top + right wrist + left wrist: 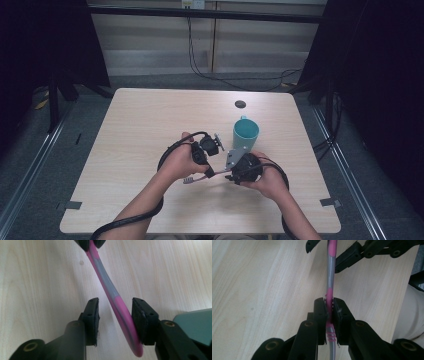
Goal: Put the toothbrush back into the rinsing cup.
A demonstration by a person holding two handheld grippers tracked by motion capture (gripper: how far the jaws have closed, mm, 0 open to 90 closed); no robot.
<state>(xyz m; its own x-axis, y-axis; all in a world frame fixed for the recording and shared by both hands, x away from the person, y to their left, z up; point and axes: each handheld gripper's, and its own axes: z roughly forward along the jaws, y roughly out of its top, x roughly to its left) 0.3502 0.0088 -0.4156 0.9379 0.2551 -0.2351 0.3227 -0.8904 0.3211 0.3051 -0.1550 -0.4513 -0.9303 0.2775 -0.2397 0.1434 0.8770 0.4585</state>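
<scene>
A pink and grey toothbrush (200,178) hangs level a little above the wooden table (150,115), between my two grippers. My left gripper (330,306) is shut on its middle, and the handle (330,272) runs straight ahead from the pads. My right gripper (115,312) stands around the handle's pink end (125,320), which lies against one pad (140,320) with a gap to the other. A teal mug (245,134) stands upright just behind the right gripper (229,175). In the high view the left gripper (209,172) sits left of the mug.
A small dark round spot (240,104) lies on the table behind the mug. Cables trail from both grippers past the table's front edge. Dark curtains and stand legs flank the table, and the mug's teal wall (197,325) is close on the right gripper's side.
</scene>
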